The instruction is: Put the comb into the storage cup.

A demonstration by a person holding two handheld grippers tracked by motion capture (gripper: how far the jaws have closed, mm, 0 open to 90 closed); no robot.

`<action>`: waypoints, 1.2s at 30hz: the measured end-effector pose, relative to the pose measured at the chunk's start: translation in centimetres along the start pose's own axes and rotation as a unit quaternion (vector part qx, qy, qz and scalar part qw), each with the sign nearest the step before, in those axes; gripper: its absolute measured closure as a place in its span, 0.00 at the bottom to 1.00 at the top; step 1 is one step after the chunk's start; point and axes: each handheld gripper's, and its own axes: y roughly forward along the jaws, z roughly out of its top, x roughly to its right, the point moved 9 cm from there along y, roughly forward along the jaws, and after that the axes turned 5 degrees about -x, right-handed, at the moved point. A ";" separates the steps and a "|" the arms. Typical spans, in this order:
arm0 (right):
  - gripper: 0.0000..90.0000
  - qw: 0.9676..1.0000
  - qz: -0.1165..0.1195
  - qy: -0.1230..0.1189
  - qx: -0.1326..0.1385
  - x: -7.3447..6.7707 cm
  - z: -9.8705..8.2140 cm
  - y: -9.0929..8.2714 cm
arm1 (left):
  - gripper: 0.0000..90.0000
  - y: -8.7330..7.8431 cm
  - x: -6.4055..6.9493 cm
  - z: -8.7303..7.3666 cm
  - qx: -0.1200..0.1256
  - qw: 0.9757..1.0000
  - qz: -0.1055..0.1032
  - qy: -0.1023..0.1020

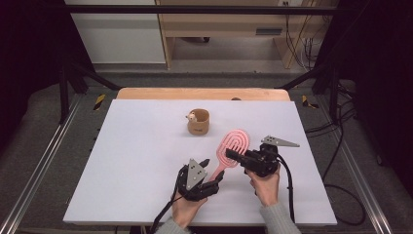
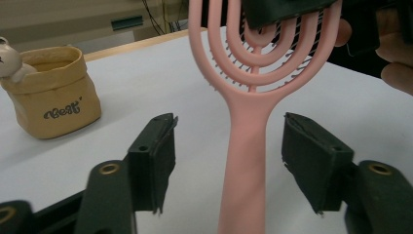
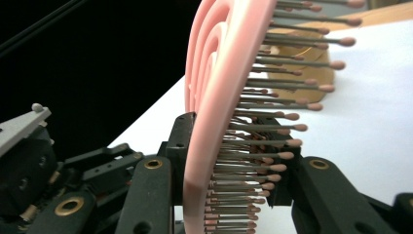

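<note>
We read the right gripper [image 1: 233, 157] as clamped on the head of the pink hairbrush [image 1: 229, 150]: in the right gripper view one jaw presses the flat back of the head and the other sits among the bristles [image 3: 272, 127]. The left gripper [image 1: 214, 179] stands part open. In the left gripper view the brush handle [image 2: 246, 165] runs up between its two jaws with clear space on each side, so neither pad touches it.

In the high view we find the brush near the middle of the white table [image 1: 146, 146], head pointing away from the person, handle toward the left gripper. A tan fabric pouch [image 1: 198, 122] with a small figure at its rim stands well apart, farther back. Open table surface lies to the left and behind.

Both hands enter from the near edge. The right hand [image 1: 265, 183] holds its gripper pointing left; the left hand [image 1: 187, 207] points its gripper up and right.
</note>
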 end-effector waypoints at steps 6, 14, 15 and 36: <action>0.71 1.000 -0.016 -0.008 0.012 0.2 0.5 -0.7 | 0.20 -0.3 -0.8 0.3 0.000 0.999 -0.024 -0.024; 0.71 0.999 -0.028 -0.016 0.023 0.3 1.1 -1.3 | 0.05 -1.2 -1.9 0.9 0.005 0.999 -0.040 -0.028; 0.71 0.999 -0.030 -0.017 0.023 0.3 1.2 -1.4 | 0.04 -1.4 -2.0 0.9 0.006 0.999 -0.042 -0.029; 0.71 0.996 -0.056 -0.049 0.044 -0.2 3.5 -2.3 | 0.03 -4.0 -6.6 1.0 0.005 0.998 -0.049 -0.028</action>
